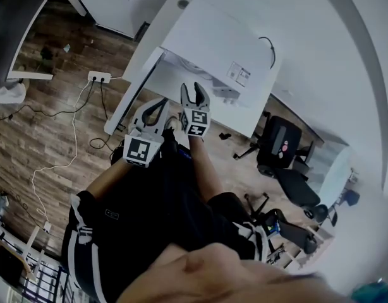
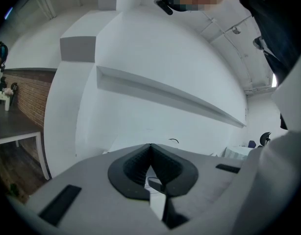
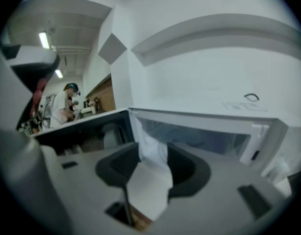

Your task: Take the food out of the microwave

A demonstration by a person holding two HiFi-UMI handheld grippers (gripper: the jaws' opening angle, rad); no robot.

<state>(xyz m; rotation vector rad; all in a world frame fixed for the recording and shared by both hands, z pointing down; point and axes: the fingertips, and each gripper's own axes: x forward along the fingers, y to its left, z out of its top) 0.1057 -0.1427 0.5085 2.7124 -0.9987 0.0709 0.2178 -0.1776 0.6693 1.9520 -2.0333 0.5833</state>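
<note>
A white microwave (image 1: 213,49) stands in front of me, and its door (image 1: 134,81) hangs open to the left. In the right gripper view its dim cavity (image 3: 204,137) lies straight ahead; I cannot make out any food inside. My right gripper (image 1: 194,94) is held just in front of the opening, with its jaws apart and nothing between them. My left gripper (image 1: 155,110) is a little lower and to the left, beside the door, its jaws closed tip to tip on nothing. In the left gripper view, the left gripper (image 2: 150,150) faces a plain white panel.
Black office chairs (image 1: 281,145) stand to the right of the microwave. A white power strip (image 1: 99,76) with trailing cables lies on the wood floor at the left, near a dark desk (image 1: 17,30). A person (image 3: 67,102) works at a counter far off.
</note>
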